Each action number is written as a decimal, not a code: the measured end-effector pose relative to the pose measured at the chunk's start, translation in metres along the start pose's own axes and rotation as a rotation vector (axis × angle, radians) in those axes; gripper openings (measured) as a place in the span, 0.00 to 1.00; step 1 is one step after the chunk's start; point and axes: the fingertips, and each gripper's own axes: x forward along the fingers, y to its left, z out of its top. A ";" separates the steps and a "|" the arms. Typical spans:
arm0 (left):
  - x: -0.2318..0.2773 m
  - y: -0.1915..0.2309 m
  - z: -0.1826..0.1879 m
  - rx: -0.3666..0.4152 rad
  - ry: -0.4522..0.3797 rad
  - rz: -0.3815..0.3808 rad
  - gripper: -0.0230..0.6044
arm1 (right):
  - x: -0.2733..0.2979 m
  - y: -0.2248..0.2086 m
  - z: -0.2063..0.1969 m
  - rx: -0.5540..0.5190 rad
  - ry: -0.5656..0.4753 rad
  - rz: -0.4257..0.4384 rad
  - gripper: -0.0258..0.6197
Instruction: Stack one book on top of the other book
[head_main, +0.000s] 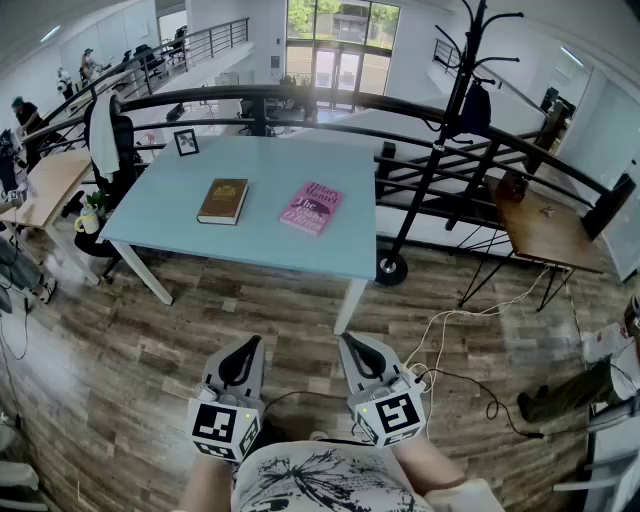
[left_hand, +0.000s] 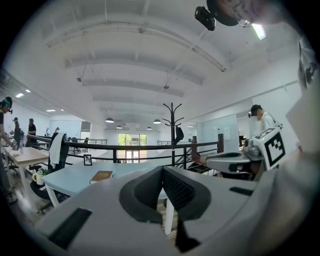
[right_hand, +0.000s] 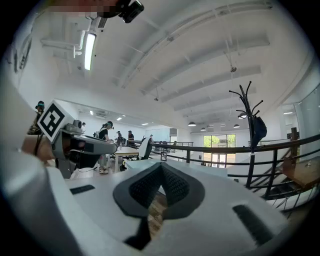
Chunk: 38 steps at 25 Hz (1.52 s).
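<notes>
Open-plan mezzanine office: wood-plank floor (head_main: 250, 300), black metal railing (head_main: 300, 97), pale blue rectangular table (head_main: 250, 240) in front of it. Flat on the tabletop, well apart: brown hardcover book (head_main: 223, 200) left, pink paperback book (head_main: 311, 207) right, top cover line seemingly "Hilary Mantel", the rest illegible; small black-framed picture (head_main: 186, 142) upright near the far left corner; black coat stand (head_main: 455, 100) beyond the right end. Over the floor, well short of the table: left gripper (head_main: 246, 345) and right gripper (head_main: 352, 343), jaws of each pressed together, empty.
</notes>
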 end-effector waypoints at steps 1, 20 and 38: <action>0.003 0.000 0.000 0.000 -0.002 -0.003 0.05 | 0.001 -0.001 -0.001 -0.003 0.000 0.002 0.03; 0.046 0.051 -0.035 -0.102 0.070 -0.038 0.05 | 0.068 0.002 -0.037 0.062 0.070 0.030 0.03; 0.138 0.296 -0.012 -0.089 0.105 -0.175 0.05 | 0.297 0.016 -0.023 0.141 0.135 -0.179 0.03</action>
